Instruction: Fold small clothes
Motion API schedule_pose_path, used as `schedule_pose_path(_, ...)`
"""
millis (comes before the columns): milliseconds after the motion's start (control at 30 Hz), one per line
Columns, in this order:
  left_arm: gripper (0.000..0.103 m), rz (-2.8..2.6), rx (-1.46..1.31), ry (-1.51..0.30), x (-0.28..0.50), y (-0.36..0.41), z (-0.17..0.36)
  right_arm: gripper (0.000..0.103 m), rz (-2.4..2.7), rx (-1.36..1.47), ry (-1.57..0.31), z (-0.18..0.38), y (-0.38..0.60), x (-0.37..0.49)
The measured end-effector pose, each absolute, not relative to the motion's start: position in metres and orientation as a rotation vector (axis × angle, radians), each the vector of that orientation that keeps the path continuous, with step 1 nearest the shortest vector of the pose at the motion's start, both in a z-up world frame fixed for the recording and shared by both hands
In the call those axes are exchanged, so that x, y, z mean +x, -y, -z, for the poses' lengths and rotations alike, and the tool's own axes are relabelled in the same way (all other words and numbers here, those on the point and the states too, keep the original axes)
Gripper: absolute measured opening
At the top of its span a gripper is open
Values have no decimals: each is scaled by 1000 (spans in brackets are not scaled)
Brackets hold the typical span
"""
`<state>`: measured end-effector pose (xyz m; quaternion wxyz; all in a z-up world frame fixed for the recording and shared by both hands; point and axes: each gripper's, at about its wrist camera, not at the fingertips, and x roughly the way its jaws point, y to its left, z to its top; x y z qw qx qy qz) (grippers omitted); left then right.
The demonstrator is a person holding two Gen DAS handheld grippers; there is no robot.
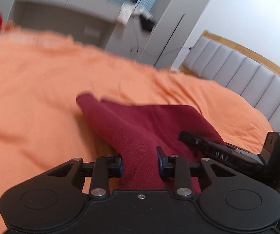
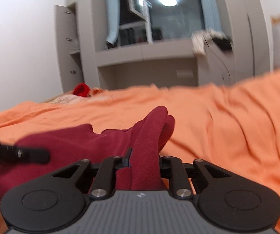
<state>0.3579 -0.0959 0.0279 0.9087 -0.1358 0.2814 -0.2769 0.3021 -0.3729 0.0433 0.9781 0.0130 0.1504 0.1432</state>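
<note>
- Both sets of jaws are clamped on cloth: the left gripper (image 1: pixel 140 162) pinches a gathered strip of the dark red garment (image 1: pixel 140 124), and the right gripper (image 2: pixel 144 161) bites another bunched edge of the same piece.
- That garment (image 2: pixel 71 142) sits at lower centre of each frame, partly lifted off the orange bedsheet (image 1: pixel 32 89), the rest trailing on the bed.
- My guess is a fold is under way, two edges raised together; next they need carrying across in step and laying flat before letting go.
- Left view alone shows the padded headboard (image 1: pixel 237 72) at right, and the right gripper's finger at lower right.
- Right view alone shows a window (image 2: pixel 171 11) at top centre, a bright red item (image 2: pixel 80 89) at mid left, and the left gripper's finger at the left edge.
</note>
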Motion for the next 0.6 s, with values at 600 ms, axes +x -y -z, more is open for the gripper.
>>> schedule_pose_path(600,40,355,-116,-505,371,59,-8,30,-330,24,-426,-12,328,375)
